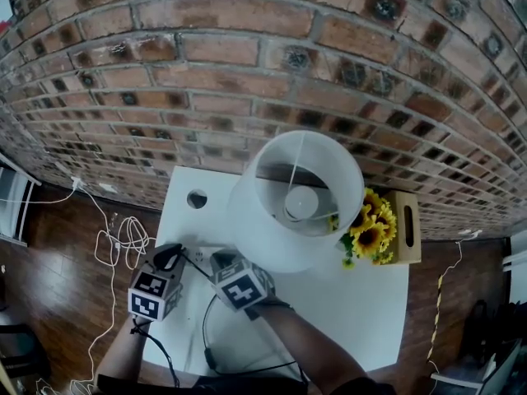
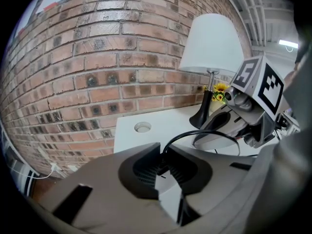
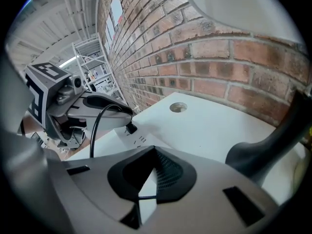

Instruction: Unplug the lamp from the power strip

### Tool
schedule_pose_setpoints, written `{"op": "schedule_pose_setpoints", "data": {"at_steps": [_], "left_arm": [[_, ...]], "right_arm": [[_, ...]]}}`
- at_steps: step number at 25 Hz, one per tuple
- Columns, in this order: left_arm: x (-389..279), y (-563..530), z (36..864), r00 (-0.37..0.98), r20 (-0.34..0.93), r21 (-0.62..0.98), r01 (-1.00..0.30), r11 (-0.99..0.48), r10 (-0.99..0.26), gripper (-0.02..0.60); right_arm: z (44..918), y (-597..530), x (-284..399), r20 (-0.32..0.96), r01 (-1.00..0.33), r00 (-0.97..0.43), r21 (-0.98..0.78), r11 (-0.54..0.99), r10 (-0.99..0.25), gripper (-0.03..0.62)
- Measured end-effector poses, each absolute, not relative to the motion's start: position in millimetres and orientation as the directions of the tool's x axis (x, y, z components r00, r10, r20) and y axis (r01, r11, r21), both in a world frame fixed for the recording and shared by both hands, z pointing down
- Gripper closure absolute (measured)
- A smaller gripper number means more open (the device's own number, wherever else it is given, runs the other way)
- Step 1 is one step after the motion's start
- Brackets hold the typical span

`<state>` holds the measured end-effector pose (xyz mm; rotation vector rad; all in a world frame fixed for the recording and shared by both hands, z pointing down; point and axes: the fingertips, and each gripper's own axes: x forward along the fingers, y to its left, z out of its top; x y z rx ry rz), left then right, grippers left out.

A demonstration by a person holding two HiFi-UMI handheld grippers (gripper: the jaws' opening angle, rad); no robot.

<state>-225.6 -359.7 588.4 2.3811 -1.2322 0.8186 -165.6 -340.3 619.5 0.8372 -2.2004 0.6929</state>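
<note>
I've got my left claw clamped on the black plug at the power strip; right claw pinched shut alongside.

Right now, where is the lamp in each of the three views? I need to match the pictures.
Head view: the lamp stands at centre, seen from above.
Left gripper view: upper right, white shade over the dark base.
Right gripper view: the shade's underside at the top, the base at the right edge.
Shared landmark: the round hole in the table, left of the lamp in every view.
</note>
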Motion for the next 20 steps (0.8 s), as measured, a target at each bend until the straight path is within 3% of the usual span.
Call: {"op": "schedule_pose_setpoints", "data": {"at_steps": [20], "left_arm": [[-223.8,-355.1,586.0,0.468,0.638,0.035,-0.811,-0.584,-0.611,0.534]], "right_arm": [[622.1,-340.3,-160.3,0.760,-0.733,-0.543,-0.222,0.643,-0.357,0.592]]}}
